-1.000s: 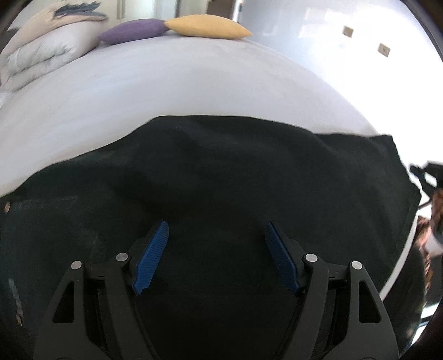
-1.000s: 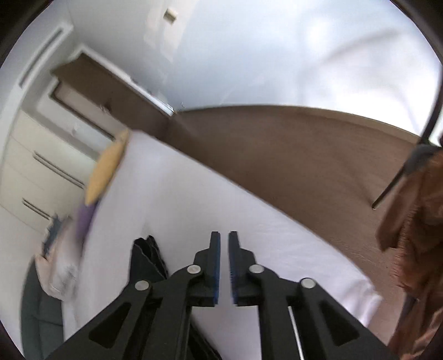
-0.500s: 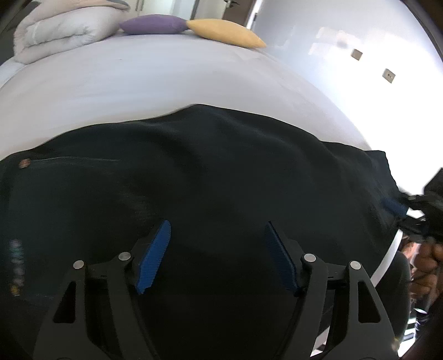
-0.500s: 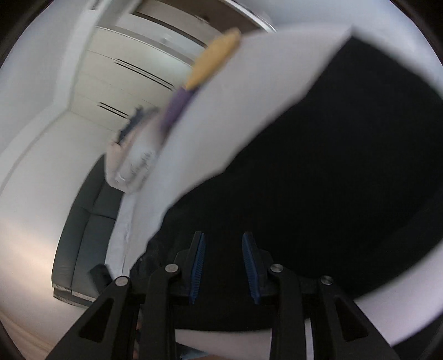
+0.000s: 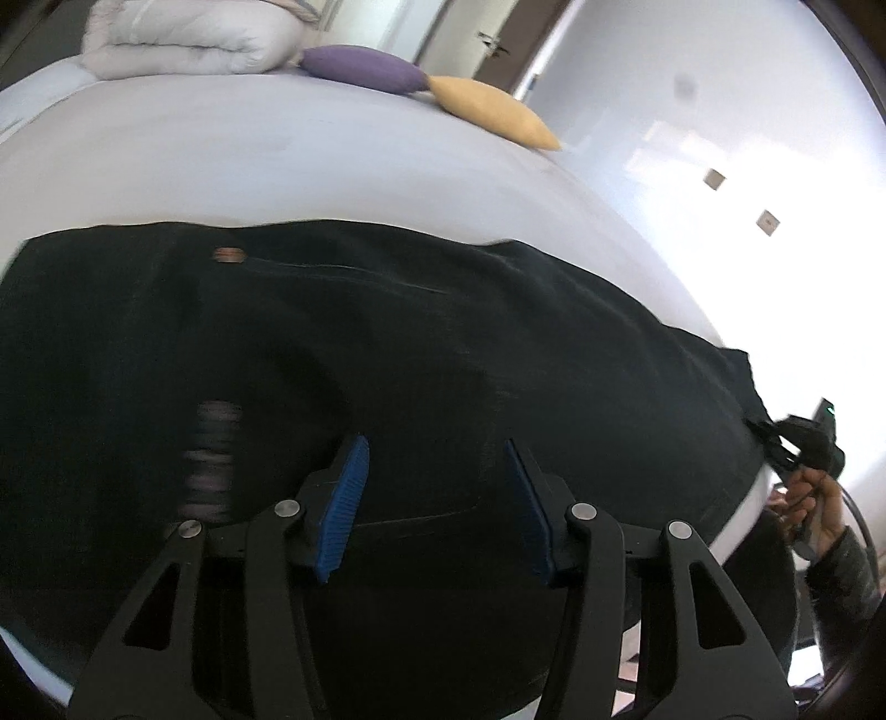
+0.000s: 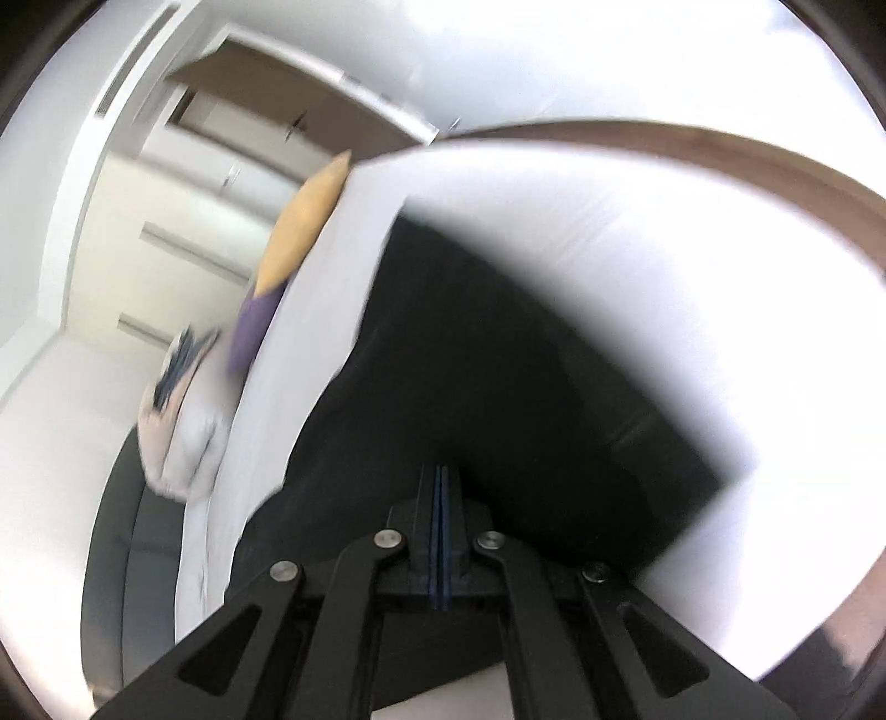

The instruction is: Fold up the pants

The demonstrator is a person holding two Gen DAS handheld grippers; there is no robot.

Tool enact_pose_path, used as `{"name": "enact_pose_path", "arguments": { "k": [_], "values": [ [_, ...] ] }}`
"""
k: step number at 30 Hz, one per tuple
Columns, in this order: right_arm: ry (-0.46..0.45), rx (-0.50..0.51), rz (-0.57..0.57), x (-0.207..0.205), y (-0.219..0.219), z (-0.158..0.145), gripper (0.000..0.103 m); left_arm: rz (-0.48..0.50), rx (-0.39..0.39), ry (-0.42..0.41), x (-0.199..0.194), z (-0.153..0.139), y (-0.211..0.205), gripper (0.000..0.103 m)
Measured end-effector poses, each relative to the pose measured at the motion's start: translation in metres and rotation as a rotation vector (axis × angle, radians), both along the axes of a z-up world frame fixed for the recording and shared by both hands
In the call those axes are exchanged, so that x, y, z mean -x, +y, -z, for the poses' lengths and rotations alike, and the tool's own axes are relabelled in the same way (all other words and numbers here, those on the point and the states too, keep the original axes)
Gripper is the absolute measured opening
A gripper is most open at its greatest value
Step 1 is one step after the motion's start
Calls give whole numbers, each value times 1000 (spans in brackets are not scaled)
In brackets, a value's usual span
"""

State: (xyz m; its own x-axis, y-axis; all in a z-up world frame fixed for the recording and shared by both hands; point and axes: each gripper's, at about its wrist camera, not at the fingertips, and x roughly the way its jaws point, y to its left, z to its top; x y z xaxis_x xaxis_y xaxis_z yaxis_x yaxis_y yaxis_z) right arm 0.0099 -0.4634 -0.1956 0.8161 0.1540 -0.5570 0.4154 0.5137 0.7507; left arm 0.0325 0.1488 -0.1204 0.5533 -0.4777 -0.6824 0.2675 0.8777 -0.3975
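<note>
The black pants (image 5: 443,360) lie spread across the white bed (image 5: 277,155) and fill the middle and lower part of the left wrist view. A small copper button (image 5: 228,255) shows near their upper left edge, and a blurred light label (image 5: 213,459) sits at the lower left.

The left tongs (image 5: 437,498) are at the bottom centre of this view, above the dark cloth. Their blue pads (image 5: 346,498) stand apart and are closing, and I see no fold of cloth pressed between them.

At the right edge of the same view, the right tongs (image 5: 775,437) are at the far corner of the pants, with a hand (image 5: 814,498) behind them. In the right wrist view the right tongs (image 6: 441,487) are at the bottom centre with the two pads together. The pants (image 6: 498,360) reach under their tips, but whether cloth is pinched I cannot tell.

At the upper left of the left wrist view lie a folded white duvet (image 5: 188,39), a purple cushion (image 5: 365,69) and a yellow cushion (image 5: 493,111). The right wrist view is blurred.
</note>
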Motion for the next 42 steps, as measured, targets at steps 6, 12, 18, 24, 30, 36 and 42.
{"name": "enact_pose_path", "arguments": {
  "k": [6,12,18,24,30,36,42],
  "values": [
    [-2,99,185,56,-36,-40,46,-177,-77,-32,13,-20,48,50],
    [-49,7,195,103,-40,-37,60,-148,-26,-45,10,-38,10,52],
    [-22,-93,173,90,-19,-2,58,45,-16,-16,-3,-37,-95,52],
    [-72,-161,191,90,-26,1,55,87,-14,41,-14,-9,-137,52],
    [-93,-200,148,63,-21,6,37,106,4,48,-15,2,-132,51],
    [-121,-276,178,60,-29,25,11,95,21,49,-13,7,-126,51],
    [-106,-230,179,56,-24,18,10,94,28,53,-13,9,-124,51]
  ]
}}
